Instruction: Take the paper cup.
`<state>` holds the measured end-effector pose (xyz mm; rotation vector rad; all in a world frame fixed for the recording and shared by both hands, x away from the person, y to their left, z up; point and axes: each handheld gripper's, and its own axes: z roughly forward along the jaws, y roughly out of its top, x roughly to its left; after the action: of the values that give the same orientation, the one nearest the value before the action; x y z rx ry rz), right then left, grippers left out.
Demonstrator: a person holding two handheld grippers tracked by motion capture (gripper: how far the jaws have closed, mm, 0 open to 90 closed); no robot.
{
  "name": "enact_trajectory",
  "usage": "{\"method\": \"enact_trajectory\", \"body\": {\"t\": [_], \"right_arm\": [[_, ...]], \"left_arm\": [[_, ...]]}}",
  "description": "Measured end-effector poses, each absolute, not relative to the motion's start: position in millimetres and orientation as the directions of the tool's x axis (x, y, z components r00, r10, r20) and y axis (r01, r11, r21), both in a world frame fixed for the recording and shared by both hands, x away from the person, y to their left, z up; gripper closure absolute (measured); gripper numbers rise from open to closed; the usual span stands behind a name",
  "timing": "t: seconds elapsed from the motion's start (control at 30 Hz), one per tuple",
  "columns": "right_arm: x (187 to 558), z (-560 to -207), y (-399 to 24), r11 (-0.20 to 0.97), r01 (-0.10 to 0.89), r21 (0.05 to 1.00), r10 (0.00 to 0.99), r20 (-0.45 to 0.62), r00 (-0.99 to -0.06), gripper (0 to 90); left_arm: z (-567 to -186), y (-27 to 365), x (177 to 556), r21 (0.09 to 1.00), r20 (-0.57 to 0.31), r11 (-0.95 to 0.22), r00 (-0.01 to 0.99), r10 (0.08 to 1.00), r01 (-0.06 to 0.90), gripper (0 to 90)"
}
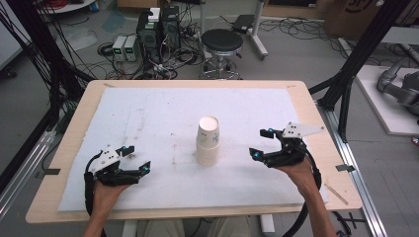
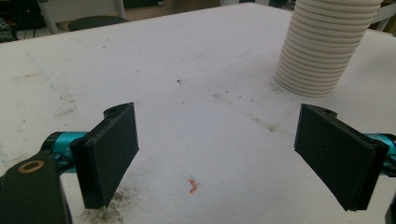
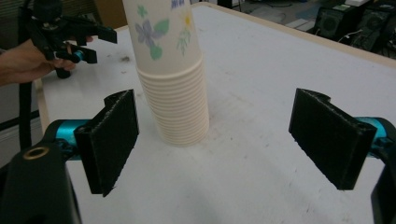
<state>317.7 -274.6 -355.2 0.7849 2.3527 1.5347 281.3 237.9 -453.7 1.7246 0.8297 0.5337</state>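
- Both claws were seen spread, with nothing between their jaws.
- At about 8 o'clock on the table (image 1: 74, 128), the left claw (image 1: 136, 159) was held low over the white mat (image 1: 148, 118), its jaws pointed toward 2 o'clock.
- At about 4 o'clock, the right claw (image 1: 262, 143) was held above the mat, its jaws turned toward 9 o'clock, facing the stack of cups (image 1: 208, 140).
- Near the middle of the mat the stack of cups was stood upside down and upright, well apart from either claw.
- From the right claw's own camera, the stack (image 3: 175, 88) was seen beyond the jaws, closer to the left one, and a flower print was seen on the outermost cup.
- From the left claw's camera, the ribbed rims of the stack (image 2: 322, 51) were seen at 1 o'clock, and a small orange scrap (image 2: 193, 185) was seen lying on the mat between the jaws.
- Beyond the table's far edge, at 12 o'clock, a round black stool (image 1: 222, 44) was seen on the floor.
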Motion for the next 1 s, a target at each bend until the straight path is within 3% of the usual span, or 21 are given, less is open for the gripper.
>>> {"method": "enact_trajectory", "body": {"t": [0.47,1.0], "right_arm": [[351.3,-279.8,-241.5,0.489,0.298,0.820,0.424,0.075,-0.903,16.3],[385.3,-250.3,-172.2,0.743,0.228,0.629,0.286,0.009,-0.958,16.3]], "left_arm": [[-453.6,238.5,283.3,0.947,-0.068,-0.158,0.653,0.754,0.281,13.5],[-453.7,238.0,284.3,0.943,-0.074,-0.159,0.652,0.754,0.291,13.5]]}}
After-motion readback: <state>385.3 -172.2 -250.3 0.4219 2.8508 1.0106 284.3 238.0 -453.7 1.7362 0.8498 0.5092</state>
